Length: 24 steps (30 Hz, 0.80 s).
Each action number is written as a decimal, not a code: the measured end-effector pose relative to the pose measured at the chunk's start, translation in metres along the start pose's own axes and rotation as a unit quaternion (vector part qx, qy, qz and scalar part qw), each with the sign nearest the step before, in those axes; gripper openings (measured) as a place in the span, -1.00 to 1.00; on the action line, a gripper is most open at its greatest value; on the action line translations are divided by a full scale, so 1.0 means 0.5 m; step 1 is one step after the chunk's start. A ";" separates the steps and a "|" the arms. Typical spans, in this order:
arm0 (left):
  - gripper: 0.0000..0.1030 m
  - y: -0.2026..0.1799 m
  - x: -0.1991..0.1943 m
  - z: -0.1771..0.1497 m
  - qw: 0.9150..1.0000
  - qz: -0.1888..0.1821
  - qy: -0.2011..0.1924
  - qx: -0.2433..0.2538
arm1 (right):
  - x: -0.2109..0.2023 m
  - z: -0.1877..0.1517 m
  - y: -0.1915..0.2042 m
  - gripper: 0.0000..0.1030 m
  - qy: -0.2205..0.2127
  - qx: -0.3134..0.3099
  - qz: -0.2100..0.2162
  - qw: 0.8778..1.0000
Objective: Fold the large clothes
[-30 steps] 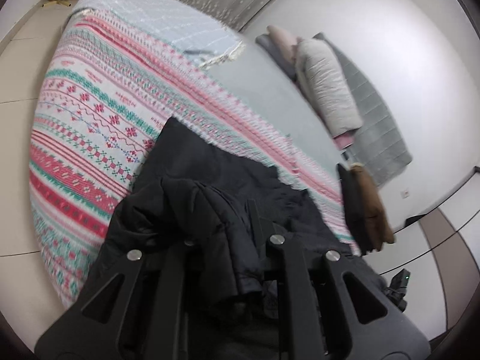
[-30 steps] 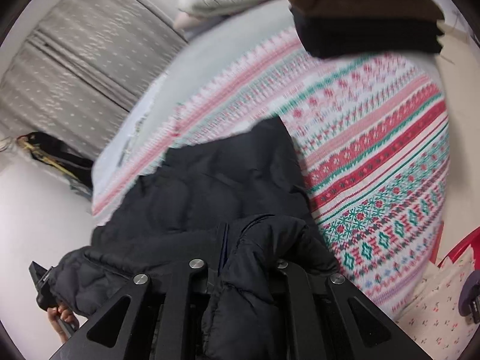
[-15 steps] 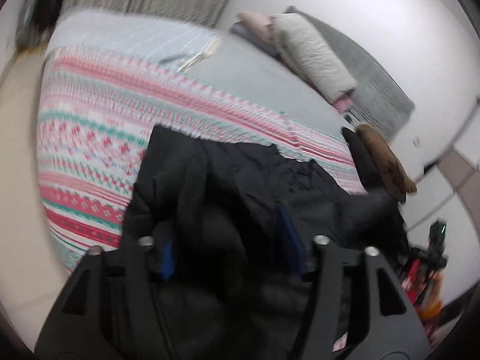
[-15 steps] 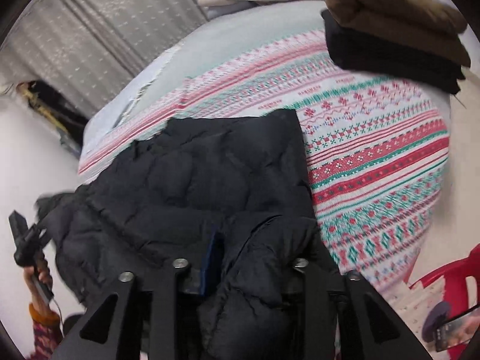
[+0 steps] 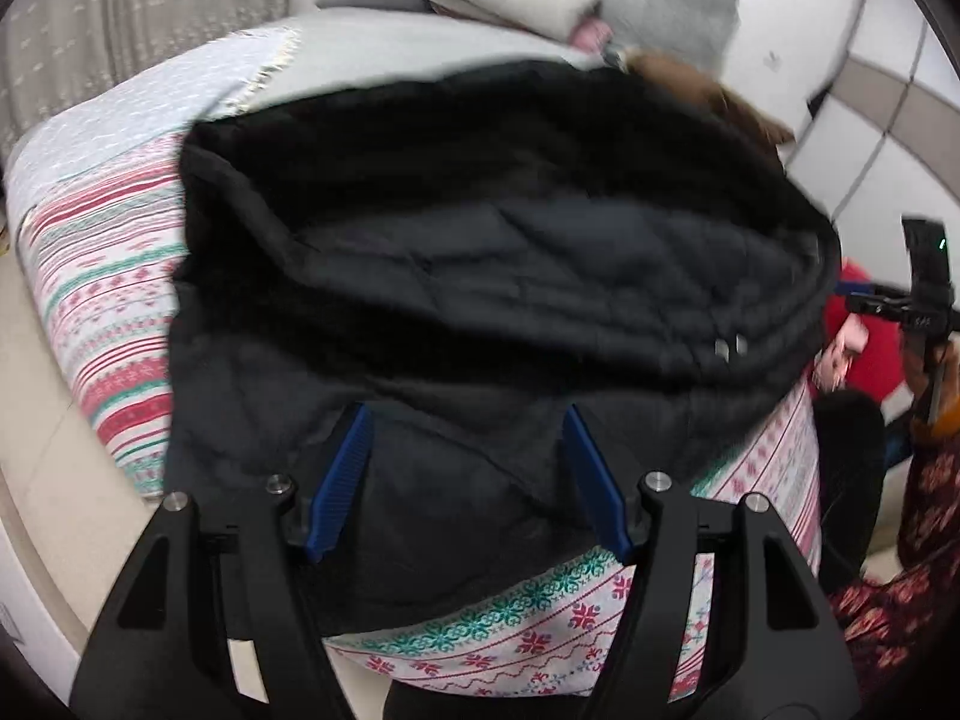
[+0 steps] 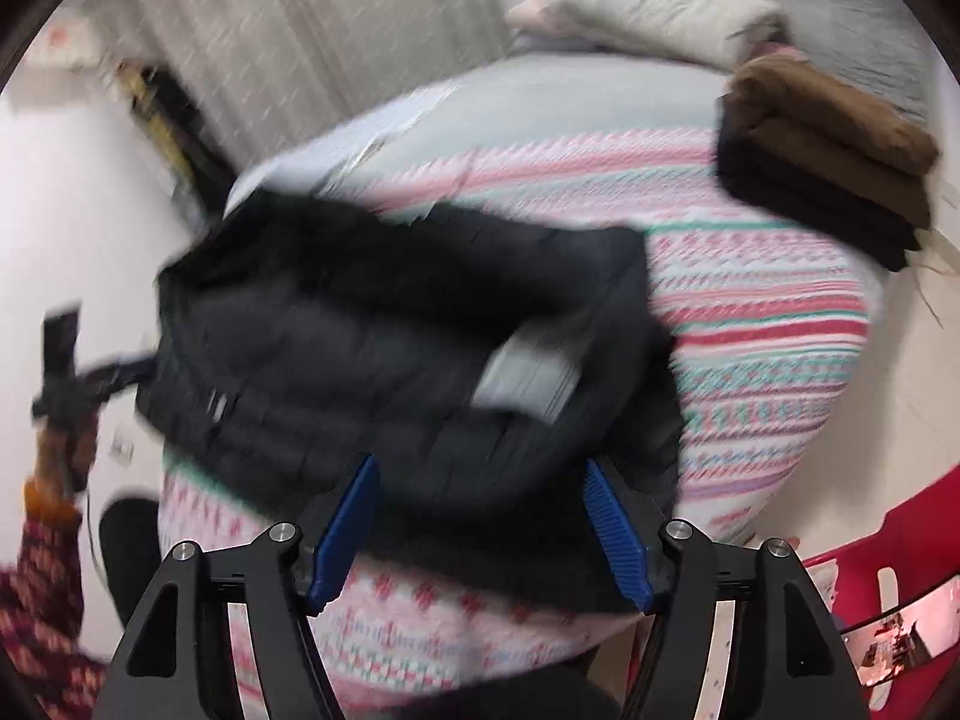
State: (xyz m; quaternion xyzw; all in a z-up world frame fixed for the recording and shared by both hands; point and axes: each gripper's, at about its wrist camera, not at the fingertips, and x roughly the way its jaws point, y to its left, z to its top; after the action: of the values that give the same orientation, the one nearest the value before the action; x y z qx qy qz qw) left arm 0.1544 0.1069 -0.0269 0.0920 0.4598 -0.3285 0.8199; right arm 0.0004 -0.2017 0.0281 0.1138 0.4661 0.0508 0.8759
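A black quilted puffer jacket lies on the bed's patterned blanket, its upper part doubled over toward me. My left gripper is open just above the jacket's near edge, blue pads apart and empty. In the right wrist view the jacket is motion-blurred, with a pale label patch showing. My right gripper is open at its near edge, pads apart and holding nothing.
A folded brown and black clothes stack sits at the bed's far right. Pillows lie at the head. A red chair stands at the right. The other hand-held gripper shows at the right edge.
Both grippers were shut on jacket folds; now both have opened and let go. The jacket has dropped flat onto the blanket, folded over.
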 end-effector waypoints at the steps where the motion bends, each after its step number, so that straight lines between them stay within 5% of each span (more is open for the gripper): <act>1: 0.30 -0.009 0.012 0.002 1.000 0.004 0.008 0.011 | 0.008 -0.006 0.015 0.37 0.012 -0.016 0.007 1.000; 6: 0.30 -0.042 0.057 0.033 0.998 0.006 0.027 0.049 | 0.069 -0.006 0.063 0.37 0.053 -0.061 0.026 0.996; 13: 0.30 -0.042 0.101 0.113 0.999 -0.003 0.026 0.038 | 0.181 0.100 0.100 0.37 0.081 -0.078 -0.011 0.994; 19: 0.30 0.011 0.135 0.189 0.999 0.018 0.005 -0.037 | 0.231 0.210 0.077 0.37 0.056 -0.034 -0.034 0.997; 24: 0.30 0.096 0.112 0.242 0.986 0.054 -0.047 -0.148 | 0.228 0.275 0.014 0.37 -0.015 0.032 -0.053 0.998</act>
State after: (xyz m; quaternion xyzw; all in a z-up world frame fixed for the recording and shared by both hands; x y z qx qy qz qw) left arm 0.2886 0.0635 -0.0118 -0.0211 0.4589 -0.2162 0.8615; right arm 0.1784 -0.1934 0.0124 0.1178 0.4598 -0.0124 0.8801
